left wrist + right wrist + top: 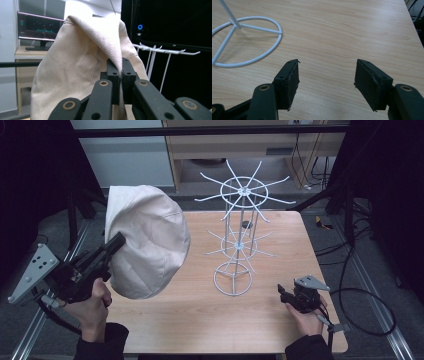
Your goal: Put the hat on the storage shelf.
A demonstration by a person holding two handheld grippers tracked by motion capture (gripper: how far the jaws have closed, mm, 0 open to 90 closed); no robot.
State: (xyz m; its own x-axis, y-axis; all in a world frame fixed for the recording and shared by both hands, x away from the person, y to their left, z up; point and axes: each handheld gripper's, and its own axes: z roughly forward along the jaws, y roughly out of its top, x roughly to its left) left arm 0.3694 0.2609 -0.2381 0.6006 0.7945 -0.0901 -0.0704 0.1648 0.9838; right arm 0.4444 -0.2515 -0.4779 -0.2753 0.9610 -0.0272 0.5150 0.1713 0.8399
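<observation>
Wooden table (200, 320): left gripper (117, 242) raised, jaws pinching cream hat (147, 245); right gripper (284, 292) low, jaws wide, empty.

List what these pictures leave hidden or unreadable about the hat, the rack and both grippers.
- Hat: its opening and inside face away in the high view; in the left gripper view the left gripper covers the pinched fold.
- Wire rack: the right gripper view cuts it off above the base ring; the small dark thing behind it is too small to identify.
- Right gripper: open; the hand hides its underside in the high view.
</observation>
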